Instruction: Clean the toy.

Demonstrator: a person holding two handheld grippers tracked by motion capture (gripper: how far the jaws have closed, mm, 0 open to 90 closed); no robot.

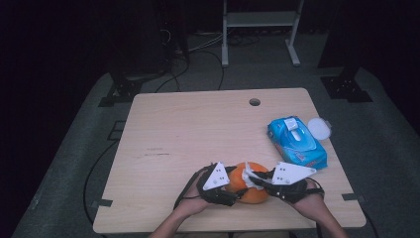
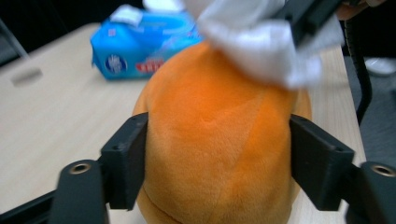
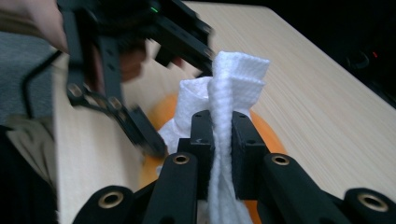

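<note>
An orange plush toy sits near the table's front edge. My left gripper comes at it from the left, with a jaw pressed against each side of the toy. Its black pads touch the plush. My right gripper reaches in from the right and is shut on a folded white wipe. That wipe rests on top of the toy. In the right gripper view, the left gripper shows beyond the wipe.
A blue pack of wet wipes lies at the table's right side, with a round white lid beside it. The wooden table has a cable hole near its far edge. A metal stand is on the floor beyond.
</note>
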